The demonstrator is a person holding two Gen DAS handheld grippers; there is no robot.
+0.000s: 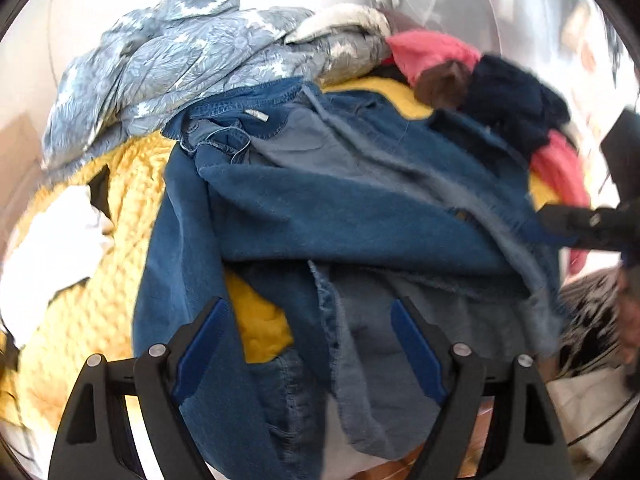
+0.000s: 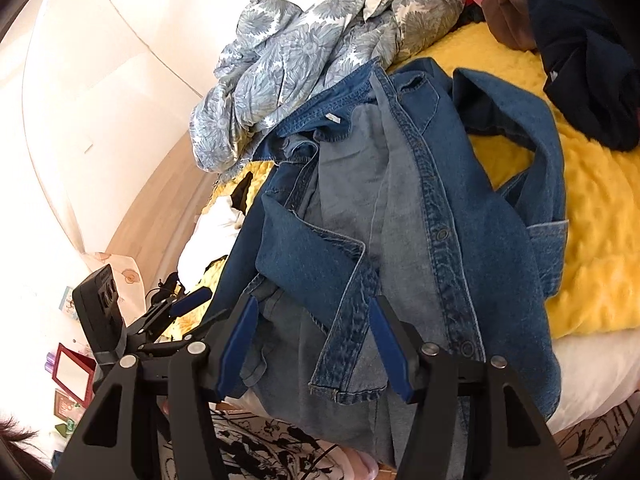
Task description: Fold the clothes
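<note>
A blue denim shirt (image 1: 320, 208) (image 2: 400, 200) lies rumpled and partly opened on a yellow blanket (image 1: 100, 280) (image 2: 600, 220), its paler inside showing. My left gripper (image 1: 310, 308) hovers open over the shirt's lower edge, with the cloth lying under the gap. Seen from the right wrist, my left gripper (image 2: 204, 306) is at the shirt's left side. My right gripper (image 2: 314, 304) is open, and a denim sleeve cuff (image 2: 348, 344) lies loose between its fingers without the pads pressing it. In the left wrist view my right gripper (image 1: 560, 224) sits at the shirt's right edge.
Crumpled blue floral bedding (image 1: 160, 68) (image 2: 288, 68) lies behind the shirt. Pink (image 1: 432, 52), brown (image 1: 444, 84) and navy (image 1: 512, 96) (image 2: 580, 60) garments are heaped at the back right. A white garment (image 1: 52, 248) (image 2: 216, 232) lies at the left. A black-and-white patterned fabric (image 2: 260, 448) is below.
</note>
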